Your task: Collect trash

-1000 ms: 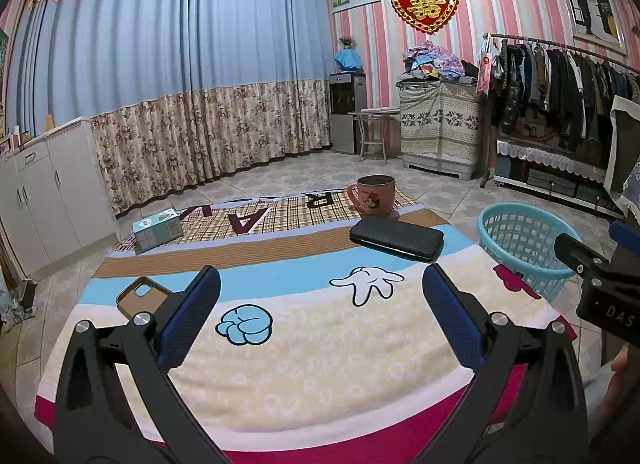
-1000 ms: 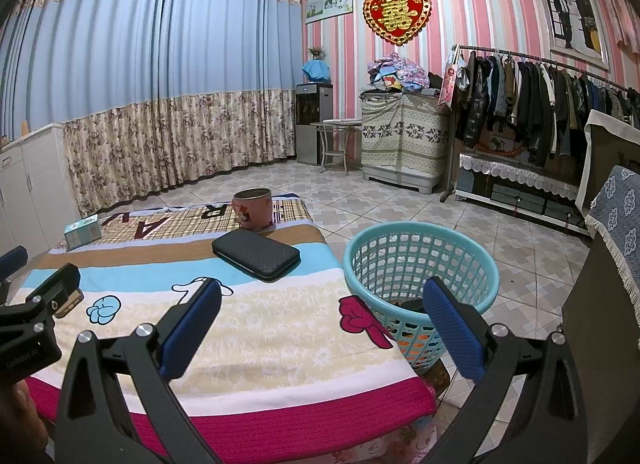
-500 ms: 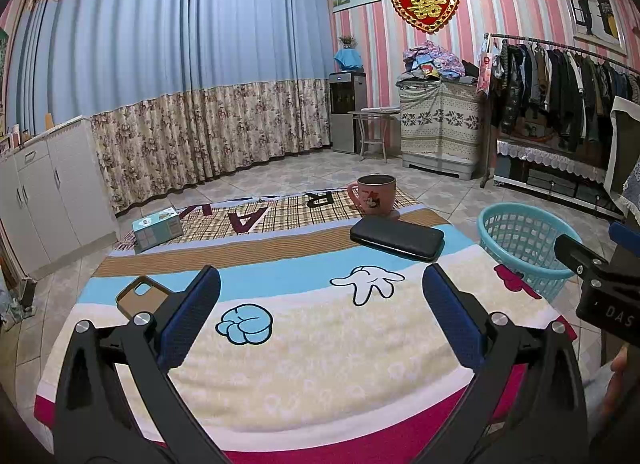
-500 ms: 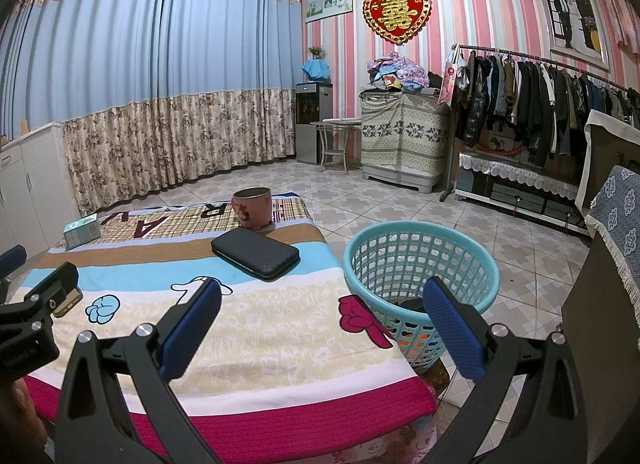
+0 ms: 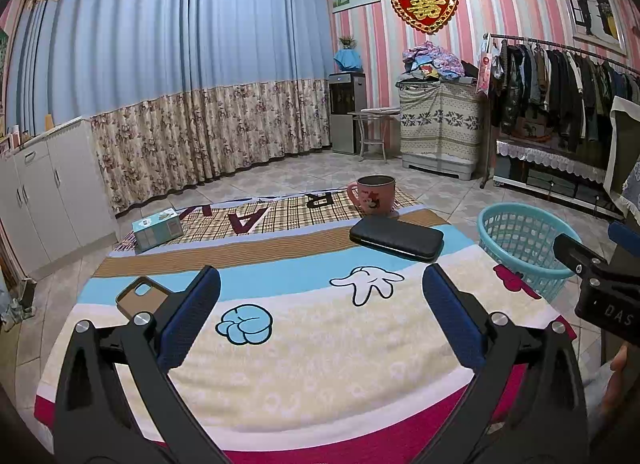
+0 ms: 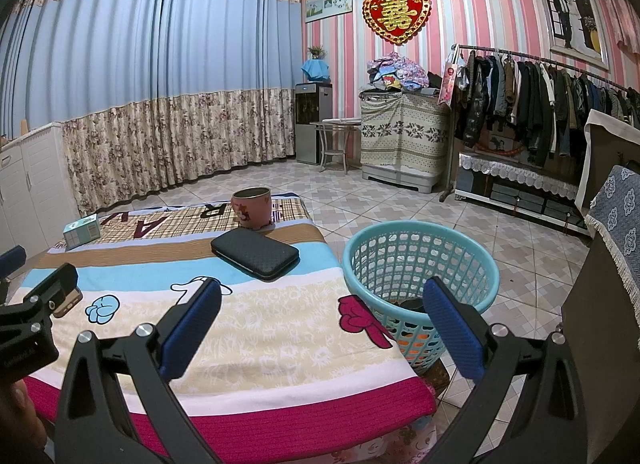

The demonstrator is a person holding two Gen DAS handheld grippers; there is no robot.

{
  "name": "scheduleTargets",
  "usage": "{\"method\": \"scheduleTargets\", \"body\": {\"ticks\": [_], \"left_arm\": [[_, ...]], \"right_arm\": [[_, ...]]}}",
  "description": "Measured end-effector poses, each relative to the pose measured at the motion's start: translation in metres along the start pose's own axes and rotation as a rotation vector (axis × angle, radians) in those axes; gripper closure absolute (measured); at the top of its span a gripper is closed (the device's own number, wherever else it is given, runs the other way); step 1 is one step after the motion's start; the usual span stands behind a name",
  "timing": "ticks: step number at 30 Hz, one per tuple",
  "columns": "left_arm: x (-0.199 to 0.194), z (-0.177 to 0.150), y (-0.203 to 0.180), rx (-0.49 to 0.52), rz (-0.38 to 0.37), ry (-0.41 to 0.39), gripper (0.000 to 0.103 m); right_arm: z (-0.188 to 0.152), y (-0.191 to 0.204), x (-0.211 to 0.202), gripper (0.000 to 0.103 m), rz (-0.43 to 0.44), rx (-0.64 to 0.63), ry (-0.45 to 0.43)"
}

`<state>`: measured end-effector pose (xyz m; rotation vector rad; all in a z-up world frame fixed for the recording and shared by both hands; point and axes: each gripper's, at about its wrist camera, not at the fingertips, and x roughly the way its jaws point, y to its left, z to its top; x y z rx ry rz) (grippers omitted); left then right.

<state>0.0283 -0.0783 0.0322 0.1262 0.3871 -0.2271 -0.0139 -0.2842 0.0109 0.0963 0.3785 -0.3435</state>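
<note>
change since earlier frame: nothing moved; both grippers hold the same pose, table items in the same places.
left gripper (image 5: 320,304): jaws spread wide, empty, hovering over the near edge of the table.
right gripper (image 6: 322,314): jaws spread wide, empty, hovering over the table's near right corner, right pad over the basket.
table cover (image 5: 280,364): cartoon-print striped cloth, items lie on it.
phone case (image 5: 141,296): 1, brown, flat, just beyond the left gripper's left pad; nearest item, left hand closer.
laundry-style basket (image 6: 420,264): 1, teal plastic, on the floor touching or just beside the table's right edge; likely the trash bin; something dark and something orange inside, cannot tell what.
black zip case (image 5: 396,238): 1, mid-table, ahead-right of the left gripper, ahead-left of the right gripper; long axis runs left-right, slightly diagonal.
pink mug (image 5: 374,193): 1, upright, just behind the black case, handle to its left.
tissue box (image 5: 157,229): 1, teal, far left side, well apart from the mug.
trash to collect: no obvious litter visible; which item counts cannot be told.
key relation: basket lies on the right gripper's side, so judged drop-offs go right.
</note>
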Motion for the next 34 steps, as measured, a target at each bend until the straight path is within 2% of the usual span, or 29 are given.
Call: {"method": "scheduleTargets", "body": {"ticks": [34], "left_arm": [[-0.002, -0.001, 0.0001, 0.005, 0.005, 0.001, 0.005]], "right_arm": [[0.0001, 0.0007, 0.0002, 0.004, 0.0, -0.001, 0.001]]}}
